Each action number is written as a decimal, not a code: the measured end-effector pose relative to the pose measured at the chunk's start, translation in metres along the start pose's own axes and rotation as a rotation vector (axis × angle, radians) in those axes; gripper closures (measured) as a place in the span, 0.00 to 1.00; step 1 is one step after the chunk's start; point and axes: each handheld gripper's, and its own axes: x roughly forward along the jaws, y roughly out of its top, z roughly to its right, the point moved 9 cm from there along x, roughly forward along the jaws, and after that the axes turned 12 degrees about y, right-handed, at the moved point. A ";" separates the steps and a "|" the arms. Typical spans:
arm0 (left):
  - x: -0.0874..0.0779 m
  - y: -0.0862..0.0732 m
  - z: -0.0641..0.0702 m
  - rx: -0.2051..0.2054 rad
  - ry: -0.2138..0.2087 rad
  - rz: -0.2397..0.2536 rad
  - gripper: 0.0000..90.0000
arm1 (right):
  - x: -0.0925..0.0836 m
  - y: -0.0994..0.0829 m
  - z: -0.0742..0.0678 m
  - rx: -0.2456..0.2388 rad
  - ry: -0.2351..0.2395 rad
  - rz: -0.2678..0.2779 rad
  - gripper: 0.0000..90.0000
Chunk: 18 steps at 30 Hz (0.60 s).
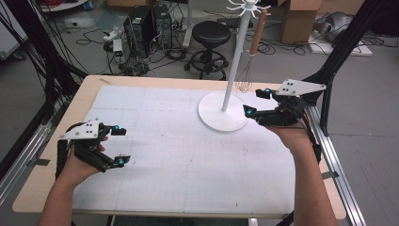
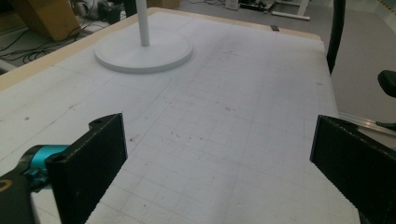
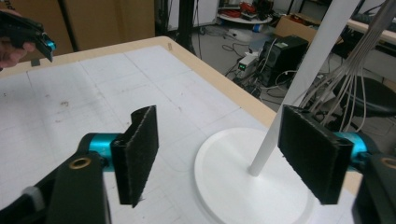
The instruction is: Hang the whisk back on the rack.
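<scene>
Right hand-held gripper (image 1: 257,103), jaws apart, seemingly hovers beside stand (image 1: 222,110).

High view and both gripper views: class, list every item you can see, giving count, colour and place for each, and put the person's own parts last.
Table: one, pale wood edge, under everything.
Mat: one, white with a grid, covers the table top.
Stand: one, white, round base on the mat's far right, pole rising to hooks.
Whisk: one, wooden handle and wire loops, hanging from the stand.
Stool: one, black, on the floor beyond the table.
Computer towers: two, black, on the floor at the far left.
Boxes: brown cardboard, far right on the floor; count unclear.
Left tongs: one, black, open, above the mat's left side.
Right tongs: one, black, open, beside the stand's base.
Forearms: two, entering from the bottom edge.
</scene>
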 end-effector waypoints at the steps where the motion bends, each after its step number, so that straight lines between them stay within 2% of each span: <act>1: 0.000 0.000 0.000 0.000 0.000 0.000 0.05 | 0.001 -0.001 -0.001 -0.007 0.003 0.001 0.29; 8: 0.000 0.000 0.000 -0.002 0.000 -0.001 0.05 | 0.012 -0.014 -0.015 -0.009 0.041 0.016 0.24; 18: 0.002 -0.001 0.001 0.001 -0.006 -0.002 0.05 | 0.018 -0.043 -0.017 0.018 0.045 0.010 0.22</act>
